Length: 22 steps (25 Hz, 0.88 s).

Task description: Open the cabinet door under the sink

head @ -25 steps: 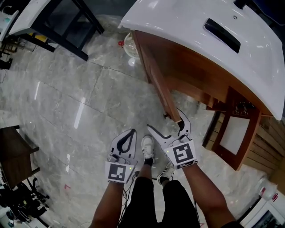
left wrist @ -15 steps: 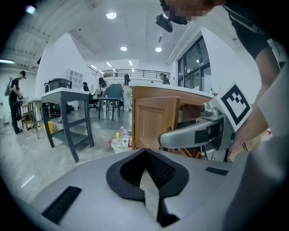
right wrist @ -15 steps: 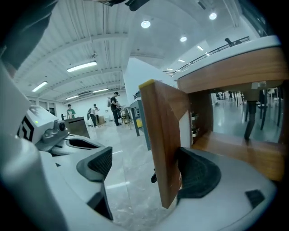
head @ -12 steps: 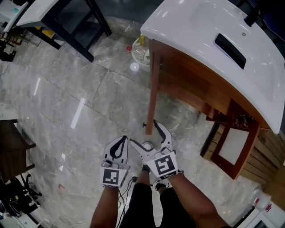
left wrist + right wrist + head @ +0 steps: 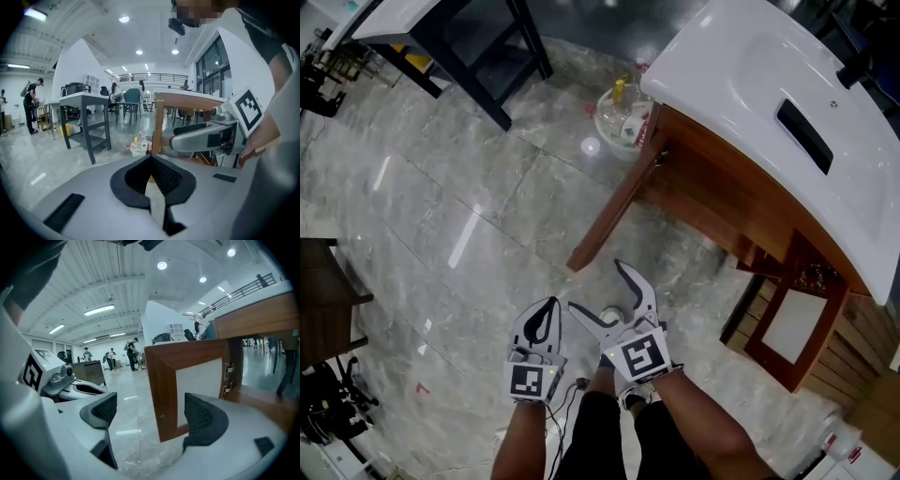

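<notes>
Head view: my right tongs gape wide and hold nothing. The cabinet door under the sink stands swung well out, its free edge just beyond the jaw tips and apart from them. My left tongs are pinched together, empty, just beside the right. I judge the job as good as done, so the danger is overdoing it: shoved wider, the door could sweep into the tub of bottles on the floor by the hinge corner. A black table frame stands well apart, and a second door hangs open far right, out of my way

Left gripper view: the left tongs meet at the tip with nothing between the pads. Past them the cabinet door shows edge-on and upright, with the tub of bottles low beside it. The right tongs cross in front at the right, and people stand far off

Right gripper view: the right tongs stand far apart and bare. Through the gap I see the cabinet door with its pale panel, near but untouched, and its hinges on the far side. Swinging this hand carelessly, I could clip the door's corner with a jaw, knock it back toward shut or strain those hinges. The left tongs sit at the left, clear of the door
</notes>
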Each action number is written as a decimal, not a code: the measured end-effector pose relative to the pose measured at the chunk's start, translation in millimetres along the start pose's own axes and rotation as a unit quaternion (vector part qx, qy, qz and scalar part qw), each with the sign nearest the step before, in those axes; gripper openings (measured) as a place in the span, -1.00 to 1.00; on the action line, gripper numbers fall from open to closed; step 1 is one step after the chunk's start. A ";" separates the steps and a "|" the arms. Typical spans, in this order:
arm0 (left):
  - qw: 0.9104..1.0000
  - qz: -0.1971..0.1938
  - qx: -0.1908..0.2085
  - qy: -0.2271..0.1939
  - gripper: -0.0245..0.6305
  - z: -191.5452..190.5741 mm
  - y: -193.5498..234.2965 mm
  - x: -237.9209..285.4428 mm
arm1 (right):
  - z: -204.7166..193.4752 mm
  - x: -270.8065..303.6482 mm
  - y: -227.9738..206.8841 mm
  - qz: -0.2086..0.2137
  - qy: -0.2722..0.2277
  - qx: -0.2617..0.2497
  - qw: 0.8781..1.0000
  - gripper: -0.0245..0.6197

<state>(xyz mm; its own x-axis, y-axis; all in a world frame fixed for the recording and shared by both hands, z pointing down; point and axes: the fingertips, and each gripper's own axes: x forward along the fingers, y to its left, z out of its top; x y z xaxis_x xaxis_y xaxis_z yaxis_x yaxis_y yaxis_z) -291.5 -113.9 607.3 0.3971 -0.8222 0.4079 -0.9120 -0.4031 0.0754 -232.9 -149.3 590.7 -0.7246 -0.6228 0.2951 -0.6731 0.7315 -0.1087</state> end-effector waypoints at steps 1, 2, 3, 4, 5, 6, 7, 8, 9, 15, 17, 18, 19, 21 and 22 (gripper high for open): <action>1.000 -0.004 0.008 0.003 -0.87 0.0 -0.8 -1.1 | 1.1 -5.4 0.4 -0.001 0.002 -0.002 1.000 0.41; 1.000 -0.007 0.015 0.003 -0.87 1.1 -2.8 -1.6 | 3.0 -12.2 -0.2 -0.005 0.003 0.001 1.000 0.41; 1.000 -0.010 0.019 -0.001 -0.87 4.1 -5.4 -1.5 | 6.5 -19.7 -1.5 -0.009 0.001 0.006 1.000 0.41; 1.000 -0.011 0.021 -0.006 -0.87 8.5 -8.4 -0.9 | 10.7 -27.4 -3.4 -0.013 -0.004 0.007 1.000 0.41; 1.000 -0.012 0.021 -0.011 -0.87 13.6 -11.6 0.6 | 13.9 -35.2 -5.7 -0.016 -0.010 0.005 1.000 0.41; 1.000 -0.013 0.020 -0.015 -0.87 19.6 -14.9 2.6 | 16.2 -42.8 -8.6 -0.022 -0.016 0.004 1.000 0.41; 1.000 -0.014 0.018 -0.020 -0.87 27.0 -18.4 4.8 | 18.6 -50.3 -11.9 -0.029 -0.020 0.005 0.999 0.41; 0.999 -0.015 0.014 -0.026 -0.87 36.2 -22.6 6.4 | 21.7 -58.0 -14.5 -0.036 -0.023 0.007 0.999 0.41; 0.999 -0.016 0.009 -0.031 -0.87 46.0 -27.6 6.5 | 25.6 -66.7 -15.8 -0.042 -0.022 0.008 0.999 0.41; 0.998 -0.041 0.016 -0.042 -0.87 99.4 -71.4 -11.8 | 51.1 -137.4 -13.0 -0.084 0.013 0.030 0.996 0.31; 0.998 -0.055 0.019 -0.033 -0.87 114.1 -93.3 -23.4 | 60.8 -167.1 -13.0 -0.105 0.009 0.014 0.994 0.00; 0.997 -0.063 0.022 -0.035 -0.87 124.2 -103.9 -28.7 | 67.6 -181.0 -15.2 -0.120 0.004 0.005 0.993 -0.11; 0.997 -0.069 0.025 -0.036 -0.87 134.5 -113.9 -33.1 | 74.1 -194.1 -19.1 -0.137 -0.001 -0.001 0.991 -0.15; 0.996 -0.080 0.028 -0.032 -0.87 152.0 -130.5 -37.1 | 87.6 -216.5 -32.2 -0.173 -0.010 -0.002 0.985 -0.32; 0.995 -0.085 0.033 -0.034 -0.87 163.2 -137.0 -36.7 | 96.6 -226.0 -40.5 -0.191 -0.016 -0.003 0.982 -0.38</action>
<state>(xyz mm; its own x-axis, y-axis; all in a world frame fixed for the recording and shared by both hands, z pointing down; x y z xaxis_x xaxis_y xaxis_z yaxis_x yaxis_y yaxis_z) -164.3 -94.2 433.4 0.5532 -0.7638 0.3325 -0.8231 -0.5627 0.0768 -56.3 -65.0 436.7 -0.4247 -0.8598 0.2837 -0.8952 0.4456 0.0103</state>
